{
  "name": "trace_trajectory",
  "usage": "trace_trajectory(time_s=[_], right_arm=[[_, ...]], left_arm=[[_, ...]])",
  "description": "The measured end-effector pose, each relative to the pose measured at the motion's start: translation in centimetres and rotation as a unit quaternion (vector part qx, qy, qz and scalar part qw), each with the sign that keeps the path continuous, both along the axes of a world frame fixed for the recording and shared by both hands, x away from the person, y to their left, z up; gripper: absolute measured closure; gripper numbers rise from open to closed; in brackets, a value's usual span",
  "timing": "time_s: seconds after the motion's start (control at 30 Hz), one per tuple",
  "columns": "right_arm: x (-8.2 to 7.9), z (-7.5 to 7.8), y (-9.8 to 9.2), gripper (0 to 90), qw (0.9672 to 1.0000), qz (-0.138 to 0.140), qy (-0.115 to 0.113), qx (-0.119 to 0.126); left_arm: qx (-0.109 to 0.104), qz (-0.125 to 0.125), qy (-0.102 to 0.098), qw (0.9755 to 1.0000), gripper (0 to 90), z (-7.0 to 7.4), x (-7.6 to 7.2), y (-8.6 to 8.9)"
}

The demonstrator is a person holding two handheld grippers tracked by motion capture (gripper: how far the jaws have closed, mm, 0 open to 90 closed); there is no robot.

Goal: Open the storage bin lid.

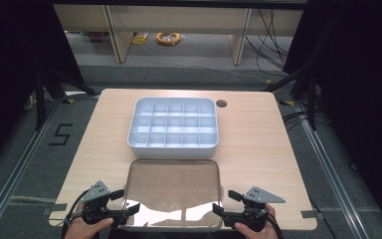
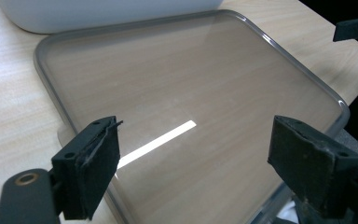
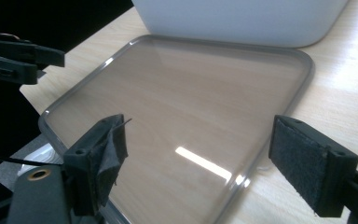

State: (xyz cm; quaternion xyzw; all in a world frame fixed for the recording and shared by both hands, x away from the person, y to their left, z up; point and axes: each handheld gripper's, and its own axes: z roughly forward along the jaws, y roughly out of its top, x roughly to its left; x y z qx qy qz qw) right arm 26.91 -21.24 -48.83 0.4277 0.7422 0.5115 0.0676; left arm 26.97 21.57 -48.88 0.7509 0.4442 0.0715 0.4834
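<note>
Clear lid [image 1: 171, 191] lies flat on wooden table [image 1: 258, 144], near edge, w/ its far side just beside white divided box [image 1: 173, 128]. Box compartments look vacant.

L gripper [image 1: 122, 205] sits at lid's near-left corner; jaws wide apart, straddling the lid's corner region, pads off it, nothing gripped.

R gripper [image 1: 225, 203] at near-right corner; jaws spread wide too, no hold on anything.

Lid [image 2: 191, 102] reflects a bright light strip. Both hands at table's near edge.

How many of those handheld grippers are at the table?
2. The left gripper is at the clear lid's near-left corner; the right gripper is at its near-right corner. Both are open.
</note>
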Motion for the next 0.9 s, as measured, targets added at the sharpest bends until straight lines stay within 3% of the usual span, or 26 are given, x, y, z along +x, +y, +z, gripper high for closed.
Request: trace_trajectory(time_s=[0.03,0.07,0.1,0.13,0.17,0.2,0.27,0.37,0.4,0.43,0.53,0.57,0.7,0.77,0.83,0.87,0.9], right_arm=[[-0.2,0.1,0.0,20.7,0.9999,-0.009,0.001,-0.008],[-0.2,0.0,-0.2,20.8,0.9998,-0.009,-0.013,-0.012],[-0.5,0.0,0.1,20.8,0.9997,-0.022,0.008,-0.005],[-0.6,0.0,-0.2,20.9,0.9998,-0.010,-0.009,-0.011],[-1.0,0.0,-0.1,21.0,0.9998,-0.015,0.009,-0.004],[-1.2,0.0,0.0,21.0,0.9998,-0.018,0.011,-0.003],[-1.4,-0.1,-0.1,21.1,0.9999,-0.006,-0.007,-0.013],[-2.1,-0.1,-0.1,21.0,0.9999,-0.012,0.003,0.000],[-2.0,-0.3,-0.2,20.8,0.9999,-0.011,-0.007,-0.012],[-2.4,-0.2,-0.2,20.8,0.9998,-0.013,0.009,-0.007],[-2.3,-0.3,-0.4,20.8,0.9999,-0.007,-0.008,-0.013],[-2.5,-0.2,-0.1,20.8,0.9999,-0.013,0.008,-0.001],[-2.3,-0.4,-0.2,20.9,0.9999,-0.012,-0.002,-0.010],[-2.4,-0.2,-0.3,21.1,0.9998,-0.014,0.010,-0.004],[-2.0,-0.4,-0.4,21.1,0.9999,-0.013,-0.002,-0.010],[-2.3,-0.2,-0.4,21.2,0.9998,-0.013,0.017,0.001],[-2.0,-0.3,-0.6,21.2,0.9999,-0.010,0.009,-0.005]], left_arm=[[-0.002,0.002,0.000,1.0000,16.2,0.0,-0.2,-0.1],[-0.001,-0.003,0.000,1.0000,16.2,0.0,-0.4,0.0],[0.001,-0.005,-0.001,1.0000,16.1,0.0,-0.6,-0.1],[0.002,-0.009,-0.002,1.0000,16.1,0.0,-0.7,0.0],[-0.003,-0.003,0.001,1.0000,16.0,0.0,-0.9,-0.1],[-0.001,-0.008,-0.003,1.0000,16.0,0.0,-1.0,-0.1],[0.000,-0.007,-0.003,1.0000,16.0,-0.1,-1.2,-0.1],[0.001,-0.006,-0.002,1.0000,16.0,-0.1,-1.5,0.0],[0.000,-0.007,-0.001,1.0000,16.0,-0.1,-1.5,0.0],[-0.002,-0.006,-0.001,1.0000,16.0,-0.1,-1.6,0.0],[0.002,-0.009,-0.001,1.0000,16.0,-0.1,-1.6,0.1],[-0.001,-0.005,0.004,1.0000,16.0,-0.1,-1.7,0.0],[-0.001,-0.001,0.005,1.0000,16.0,-0.2,-1.6,0.0],[-0.001,-0.003,0.008,1.0000,16.0,-0.2,-1.6,0.1],[-0.002,-0.008,0.006,0.9999,16.0,-0.2,-1.5,0.1],[-0.001,-0.005,0.009,0.9999,16.0,-0.2,-1.4,0.1],[-0.002,-0.005,0.014,0.9999,16.0,-0.3,-1.4,0.2]])
